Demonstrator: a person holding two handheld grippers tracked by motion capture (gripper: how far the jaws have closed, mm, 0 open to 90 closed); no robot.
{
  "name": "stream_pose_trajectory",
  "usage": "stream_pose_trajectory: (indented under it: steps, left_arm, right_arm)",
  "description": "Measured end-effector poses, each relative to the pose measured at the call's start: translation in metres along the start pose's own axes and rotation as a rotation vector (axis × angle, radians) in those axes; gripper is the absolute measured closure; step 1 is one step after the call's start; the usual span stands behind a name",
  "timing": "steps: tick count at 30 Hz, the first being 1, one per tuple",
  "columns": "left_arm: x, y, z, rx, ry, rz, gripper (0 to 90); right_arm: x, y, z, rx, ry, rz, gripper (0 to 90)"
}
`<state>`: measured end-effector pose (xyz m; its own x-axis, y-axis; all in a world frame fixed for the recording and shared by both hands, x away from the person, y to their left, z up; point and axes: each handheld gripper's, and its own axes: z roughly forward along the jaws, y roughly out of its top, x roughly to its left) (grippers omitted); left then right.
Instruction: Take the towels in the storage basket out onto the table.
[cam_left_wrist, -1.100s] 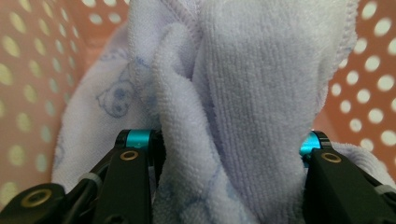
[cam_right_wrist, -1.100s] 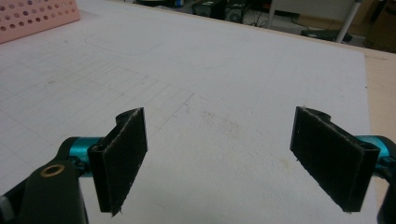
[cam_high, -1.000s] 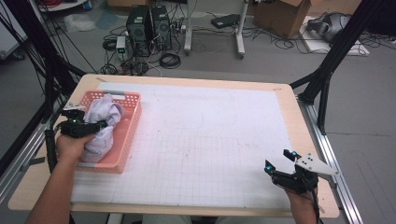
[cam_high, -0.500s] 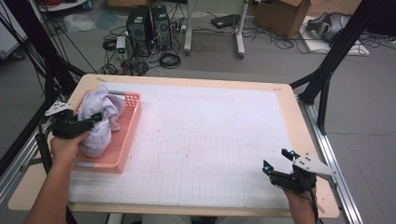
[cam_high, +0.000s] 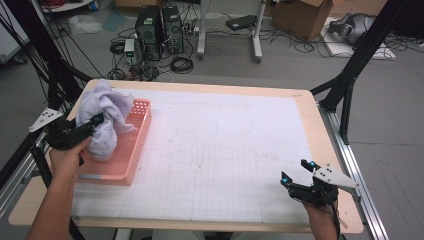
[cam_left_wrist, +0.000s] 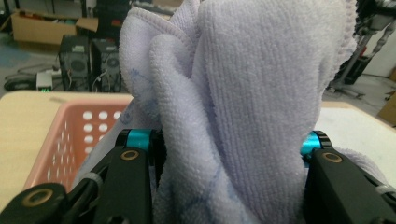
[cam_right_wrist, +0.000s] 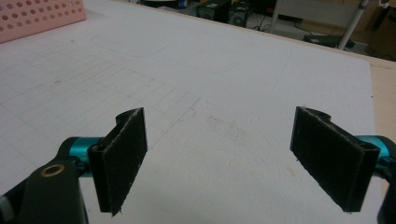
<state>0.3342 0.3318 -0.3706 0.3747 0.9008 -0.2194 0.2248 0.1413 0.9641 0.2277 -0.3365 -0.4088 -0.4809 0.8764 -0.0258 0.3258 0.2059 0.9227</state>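
I am holding the towel (cam_high: 102, 122) in my left gripper (cam_high: 95, 121), jaws closed partway on a thick bunch of it, and compared with a second ago the bundle is sitting higher at the left of the high view: then it was lying down inside the basket (cam_high: 131, 150), now most of it is hanging above the pink rim with only its lower end dipping inside. In the left gripper view the towel (cam_left_wrist: 243, 107) is filling the gap between my two jaws and rising past the top of the frame, with the basket (cam_left_wrist: 70, 135) showing at lower left. I am reading that as the lift out being well under way, though the cloth is not yet clear of the basket, so carrying it sideways now could be dragging the basket along. My right gripper (cam_high: 296, 175) is waiting at the lower right of the high view, unchanged from a second ago, jaws wide and holding nothing; its own view is showing bare bench (cam_right_wrist: 224, 84) between them. Counting: one towel, one basket, two grippers, one white gridded mat (cam_high: 225, 150) covering the bench.
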Motion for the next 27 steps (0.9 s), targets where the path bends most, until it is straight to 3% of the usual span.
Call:
stream_pose_trajectory:
  steps: [11, 16, 17, 19, 21, 22, 23, 24, 27]
  left_arm:
    - [-0.011, 0.016, -0.004, -0.092, -0.099, 0.060, 54.5]
    - [-0.017, 0.025, -0.007, -0.139, -0.161, 0.068, 54.5]
    - [-0.022, 0.030, -0.009, -0.158, -0.190, 0.074, 54.5]
    - [-0.026, 0.033, -0.009, -0.161, -0.204, 0.081, 54.4]
    - [-0.038, 0.040, -0.008, -0.172, -0.254, 0.102, 54.3]
    - [-0.038, 0.040, -0.008, -0.172, -0.254, 0.102, 54.3]
    - [-0.047, 0.044, -0.006, -0.179, -0.291, 0.111, 54.3]
    - [-0.047, 0.044, -0.006, -0.179, -0.291, 0.111, 54.2]
    - [-0.062, 0.050, -0.002, -0.187, -0.345, 0.126, 54.0]
  right_arm:
    - [0.001, 0.001, 0.000, 0.000, 0.003, -0.002, 17.3]
    - [0.001, 0.001, 0.001, 0.003, 0.005, -0.003, 17.3]
    - [0.001, 0.001, 0.001, 0.003, 0.005, -0.003, 17.3]
    - [0.001, 0.001, 0.001, 0.002, 0.007, -0.004, 17.3]
    - [0.002, 0.001, 0.002, 0.001, 0.009, -0.007, 17.3]
    - [0.002, 0.001, 0.002, 0.004, 0.010, -0.007, 17.3]
    - [0.003, 0.002, 0.002, 0.001, 0.011, -0.011, 17.3]
    - [0.003, 0.002, 0.002, 0.001, 0.011, -0.011, 17.3]
    - [0.003, 0.002, 0.003, 0.002, 0.014, -0.013, 17.3]
